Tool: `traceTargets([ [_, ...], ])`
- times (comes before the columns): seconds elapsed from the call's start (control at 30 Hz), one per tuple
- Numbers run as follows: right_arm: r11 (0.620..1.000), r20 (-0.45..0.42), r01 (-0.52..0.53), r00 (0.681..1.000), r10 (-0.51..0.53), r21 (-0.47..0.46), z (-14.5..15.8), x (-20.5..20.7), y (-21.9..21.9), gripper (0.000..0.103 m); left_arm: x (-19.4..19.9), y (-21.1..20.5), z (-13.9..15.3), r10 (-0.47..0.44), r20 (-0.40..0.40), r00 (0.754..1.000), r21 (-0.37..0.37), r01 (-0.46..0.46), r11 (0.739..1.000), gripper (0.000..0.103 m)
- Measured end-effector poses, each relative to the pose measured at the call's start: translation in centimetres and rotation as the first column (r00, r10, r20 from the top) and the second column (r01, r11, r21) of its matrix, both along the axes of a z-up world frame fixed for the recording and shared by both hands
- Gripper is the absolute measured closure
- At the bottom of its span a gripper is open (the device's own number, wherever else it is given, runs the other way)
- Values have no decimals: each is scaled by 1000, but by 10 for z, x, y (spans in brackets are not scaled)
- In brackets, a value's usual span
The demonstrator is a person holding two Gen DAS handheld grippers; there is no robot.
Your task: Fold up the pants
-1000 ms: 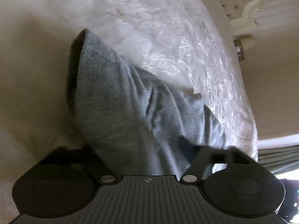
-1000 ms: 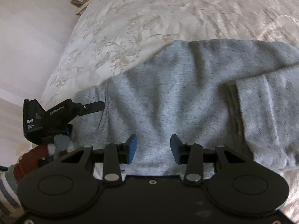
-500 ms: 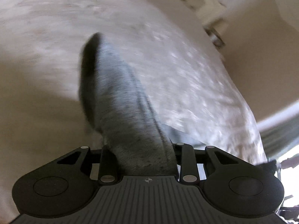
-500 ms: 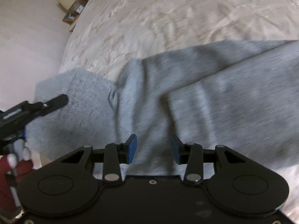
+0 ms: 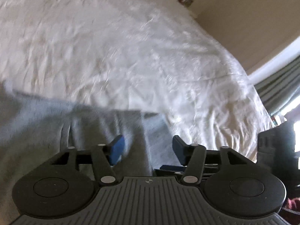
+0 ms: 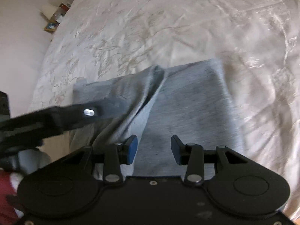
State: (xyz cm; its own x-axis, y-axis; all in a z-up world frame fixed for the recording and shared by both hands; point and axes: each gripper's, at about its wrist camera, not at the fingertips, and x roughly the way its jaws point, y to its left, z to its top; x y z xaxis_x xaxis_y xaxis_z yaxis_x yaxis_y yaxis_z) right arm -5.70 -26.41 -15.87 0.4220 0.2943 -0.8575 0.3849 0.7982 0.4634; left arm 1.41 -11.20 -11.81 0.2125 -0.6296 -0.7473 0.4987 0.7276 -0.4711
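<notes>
While the grey knit pants (image 6: 183, 108) are lying folded on the cream embroidered bedspread (image 6: 168, 28), the left gripper (image 5: 148, 146) is opening its blue-padded jaws above the cloth without pinching it, and the right gripper (image 6: 153, 148) is hovering parted, holding nothing.

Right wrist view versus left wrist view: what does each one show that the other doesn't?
Only the right wrist view shows the whole folded grey knit pants as a rectangle, plus the left gripper reaching over them. Only the left wrist view shows grey-green curtains and its own jaws opening above the cloth, gripping nothing. Both show the cream embroidered bedspread.
</notes>
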Motion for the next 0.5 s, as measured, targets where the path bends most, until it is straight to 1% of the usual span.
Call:
traceTargets([
  [0.07, 1000, 5, -1, 1000, 1, 0, 0, -2, -10, 59, 1, 3, 8, 36, 23, 999, 2, -36, 999, 44],
  [0.13, 1000, 24, -4, 1000, 4, -12, 3, -3, -14, 59, 2, 12, 10, 93, 36, 995, 24, -94, 995, 44],
  [0.17, 1000, 42, 0, 999, 1, -16, 5, -5, -18, 59, 1, 24, 9, 130, 43, 991, 45, -132, 990, 44],
  [0.23, 1000, 81, 11, 997, -11, -7, 8, -7, -23, 59, -1, 42, 4, 197, 41, 980, 91, -200, 976, 44],
  [0.27, 1000, 95, 17, 995, -17, -1, 10, -6, -24, 59, -1, 53, 0, 233, 34, 972, 125, -235, 964, 44],
  [0.33, 999, 120, 29, 992, -32, 26, 11, -5, -24, 59, -1, 68, -10, 282, 14, 959, 174, -280, 944, 44],
  [0.4, 996, 128, 50, 990, -59, 77, 8, -4, -24, 59, -3, 82, -17, 301, -11, 954, 203, -293, 934, 44],
  [0.5, 989, 108, 88, 989, -101, 118, 1, 1, -18, 58, -6, 87, -33, 260, -53, 964, 241, -240, 940, 44],
])
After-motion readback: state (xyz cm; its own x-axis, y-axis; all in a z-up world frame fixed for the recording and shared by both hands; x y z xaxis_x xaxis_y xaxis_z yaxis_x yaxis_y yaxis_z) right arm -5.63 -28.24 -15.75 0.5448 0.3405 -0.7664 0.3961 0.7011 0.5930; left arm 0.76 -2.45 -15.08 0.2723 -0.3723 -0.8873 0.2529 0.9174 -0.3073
